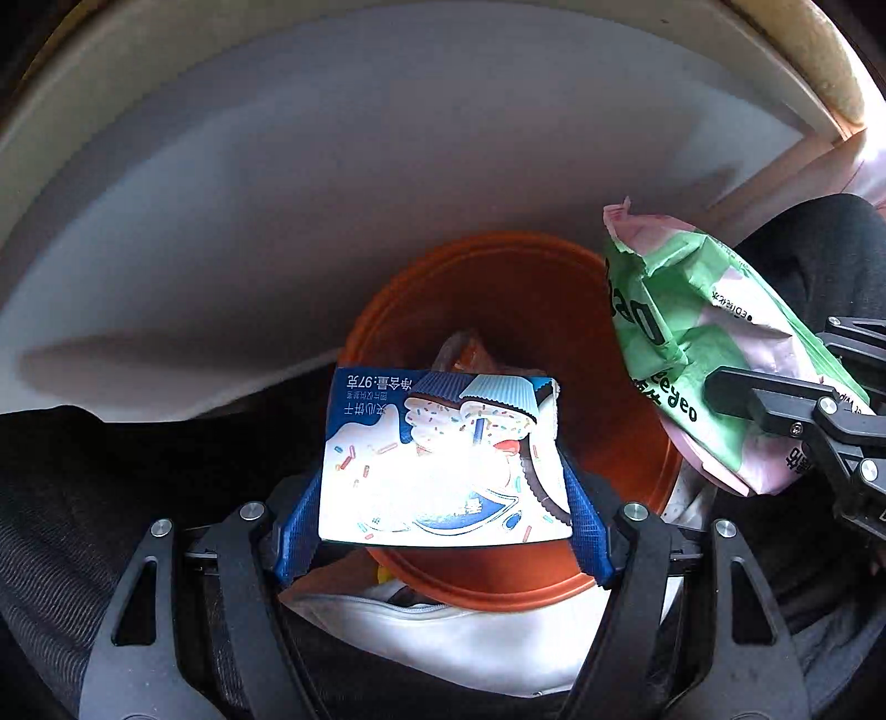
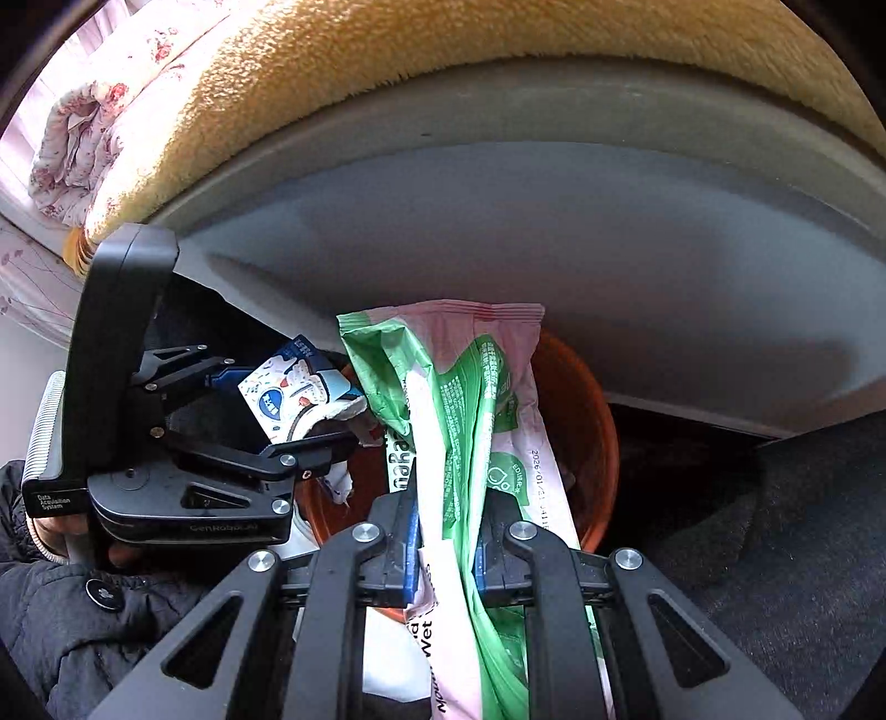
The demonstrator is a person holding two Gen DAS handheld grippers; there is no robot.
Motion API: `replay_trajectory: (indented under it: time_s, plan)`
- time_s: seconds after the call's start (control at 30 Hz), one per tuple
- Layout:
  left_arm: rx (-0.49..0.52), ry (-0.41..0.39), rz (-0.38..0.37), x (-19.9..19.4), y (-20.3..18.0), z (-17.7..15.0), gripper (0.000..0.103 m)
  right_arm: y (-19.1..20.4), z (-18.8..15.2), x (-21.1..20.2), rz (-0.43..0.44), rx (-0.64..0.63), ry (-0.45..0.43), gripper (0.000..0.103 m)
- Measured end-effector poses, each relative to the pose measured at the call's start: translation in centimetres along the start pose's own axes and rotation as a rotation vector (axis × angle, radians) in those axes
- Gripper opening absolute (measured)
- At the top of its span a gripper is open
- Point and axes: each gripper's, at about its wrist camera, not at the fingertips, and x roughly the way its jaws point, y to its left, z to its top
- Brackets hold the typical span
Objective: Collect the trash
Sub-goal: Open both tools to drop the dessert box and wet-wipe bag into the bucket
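Biscuit box: a blue-and-white biscuit box [image 1: 443, 459] is clamped by its two side edges between the blue pads of the left gripper [image 1: 443, 515], directly above the mouth of the orange bin [image 1: 598, 343].
Wipes packet: a crumpled green-and-pink wet-wipes packet [image 2: 470, 437] is pinched flat in the right gripper [image 2: 446, 545], whose jaws are drawn almost together on it; its free end hangs over the bin opening.
Reason for the hold: both pieces of trash appear to be held over the bin so that a release would drop them inside; the box is gripped across its width, hence the wide jaw stance.
Bin: some trash is already seen inside it, too dim to name; it stands beside a grey-white bed base [image 1: 387, 194].
Hand pose: both grippers are pointed steeply downward, side by side, close but not touching.
Surroundings: a yellow blanket [image 2: 443, 50] is seen above the base; dark clothing of the person frames the bin.
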Motion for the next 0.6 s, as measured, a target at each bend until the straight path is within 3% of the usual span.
replay_trajectory:
  time_s: [0.07,0.1,0.13,0.2,0.6]
  plan:
    - [0.004,0.007,-0.008,0.1,0.0,0.0,0.072,-0.2,0.2,0.2,-0.002,0.000,0.003,0.015]
    - [0.008,0.015,-0.007,0.2,-0.1,0.1,0.075,-0.2,0.3,0.3,-0.007,0.000,0.005,0.020]
    - [0.010,0.026,0.003,0.4,-0.1,0.2,0.079,-0.3,0.2,0.3,-0.018,-0.001,0.001,0.034]
    - [0.010,0.045,0.014,0.7,-0.1,0.1,0.087,-0.3,0.4,0.0,-0.026,0.000,-0.020,0.050]
    - [0.000,0.020,0.001,-1.2,-0.2,-0.3,0.087,-1.2,0.0,-3.3,-0.039,0.034,-0.079,0.051]
